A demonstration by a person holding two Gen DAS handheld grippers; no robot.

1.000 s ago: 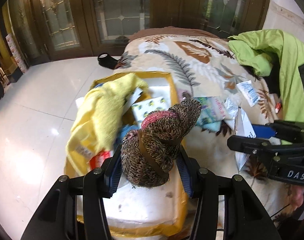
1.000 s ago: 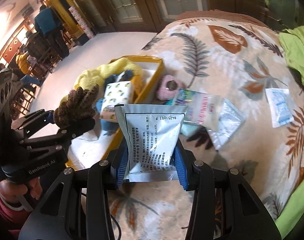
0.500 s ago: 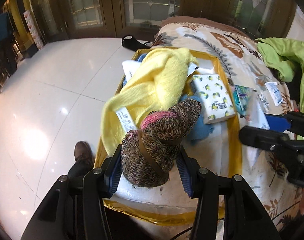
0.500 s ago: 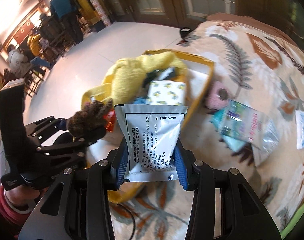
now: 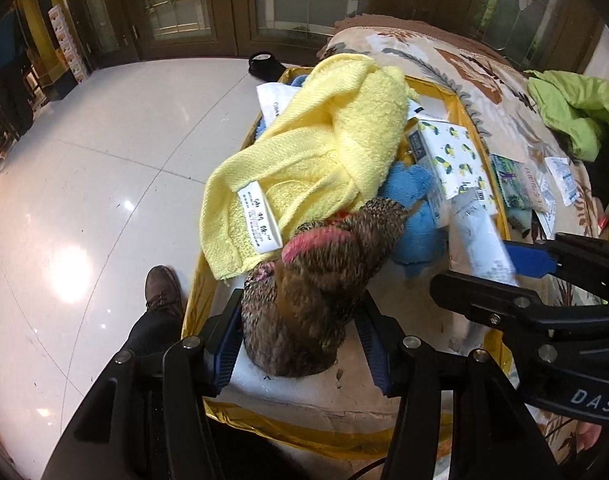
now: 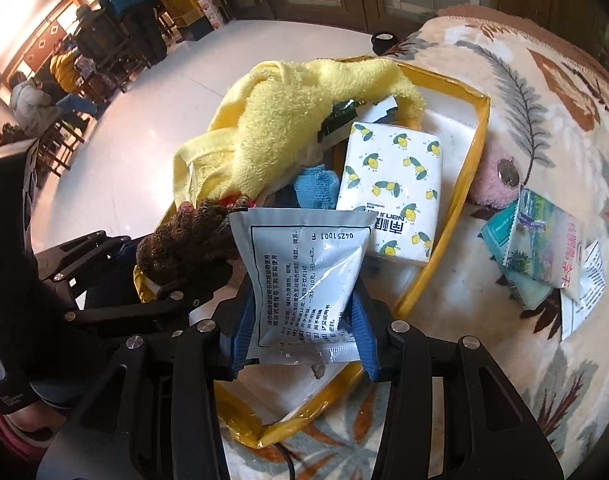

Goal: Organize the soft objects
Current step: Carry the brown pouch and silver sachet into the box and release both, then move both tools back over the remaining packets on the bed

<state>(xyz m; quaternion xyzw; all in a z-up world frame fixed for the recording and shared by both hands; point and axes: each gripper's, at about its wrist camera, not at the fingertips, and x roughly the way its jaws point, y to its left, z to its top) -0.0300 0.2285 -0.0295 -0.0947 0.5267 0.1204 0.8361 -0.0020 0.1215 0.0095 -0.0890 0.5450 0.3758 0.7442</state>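
Observation:
A brown knit sock with a pink cuff sits blurred between the pads of my left gripper, over the near end of the yellow-rimmed box. Those jaws are opening and the sock looks loose. My right gripper has a silver printed packet tilted between its blue pads, with a small gap at the left pad. Its jaws are opening too. The box holds a yellow towel, a blue cloth and a lemon-print tissue pack.
The box lies at the edge of a leaf-print blanket. A pink plush and several packets lie on the blanket beside it. A green jacket is at far right. A shoe stands on the tiled floor.
Both grippers have come over the box's near end and sunk a little. Both pairs of jaws have widened; the sock has blurred and the packet has tilted between its pads.

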